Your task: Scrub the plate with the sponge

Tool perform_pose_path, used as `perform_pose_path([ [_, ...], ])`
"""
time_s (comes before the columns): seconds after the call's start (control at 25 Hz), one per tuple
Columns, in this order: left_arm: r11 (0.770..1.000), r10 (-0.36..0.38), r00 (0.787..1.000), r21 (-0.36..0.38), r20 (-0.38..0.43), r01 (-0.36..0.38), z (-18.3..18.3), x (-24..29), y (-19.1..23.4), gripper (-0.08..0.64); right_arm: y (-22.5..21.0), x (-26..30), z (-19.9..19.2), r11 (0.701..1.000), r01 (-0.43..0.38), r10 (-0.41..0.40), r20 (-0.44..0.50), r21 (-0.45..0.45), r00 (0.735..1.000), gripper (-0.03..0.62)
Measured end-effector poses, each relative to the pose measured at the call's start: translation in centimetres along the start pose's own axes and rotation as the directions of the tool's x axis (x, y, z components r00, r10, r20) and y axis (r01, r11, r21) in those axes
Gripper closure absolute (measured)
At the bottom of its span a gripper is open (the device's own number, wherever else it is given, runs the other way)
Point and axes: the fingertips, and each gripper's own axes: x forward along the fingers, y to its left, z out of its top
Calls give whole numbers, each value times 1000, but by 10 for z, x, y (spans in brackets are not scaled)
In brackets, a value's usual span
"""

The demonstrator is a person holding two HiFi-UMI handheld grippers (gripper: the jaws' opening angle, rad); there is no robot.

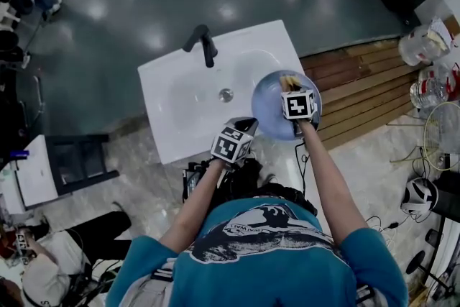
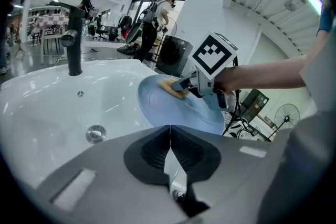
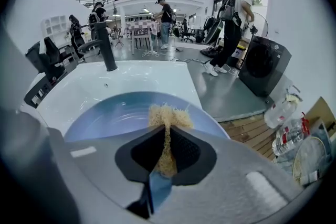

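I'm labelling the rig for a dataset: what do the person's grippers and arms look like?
Both the left gripper and right gripper have grey bodies with black fingers and a white cube bearing black square markers. The person wears a teal short-sleeved shirt.

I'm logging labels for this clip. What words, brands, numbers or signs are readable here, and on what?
Nothing here is clear enough to quote.
Shirt print: lettering too blurred to read.
Bottle labels: too small to read.
Two marker cubes: black-and-white square patterns, no words.
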Motion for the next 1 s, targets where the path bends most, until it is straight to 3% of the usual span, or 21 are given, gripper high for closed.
perform_pose_path([
  [0.2, 992, 81, 996, -104, 37, -77, 3, -3, 25, 467, 6, 3, 1, 1000, -29, 29, 29, -8, 999, 560],
  [0.4, 976, -13, 999, -215, 50, 24, 4, 3, 25, 471, 5, 2, 3, 999, -35, 36, 45, -20, 998, 560],
  [0.48, 973, -35, 998, -224, 60, 47, 7, 3, 23, 512, 13, 2, 4, 997, -65, 67, 46, -32, 997, 560],
  [0.68, 973, -39, 997, -224, 65, 53, 9, 6, 24, 502, 50, 0, 18, 978, -154, 169, 96, -140, 981, 560],
  [0.88, 979, 0, 999, -206, 43, 8, 6, 8, 29, 497, 99, -5, 3, 920, -284, 306, 44, -269, 951, 560],
  [1.0, 978, 11, 999, -211, 42, -2, 6, 9, 30, 499, 111, -13, -8, 905, -316, 335, 21, -286, 942, 560],
])
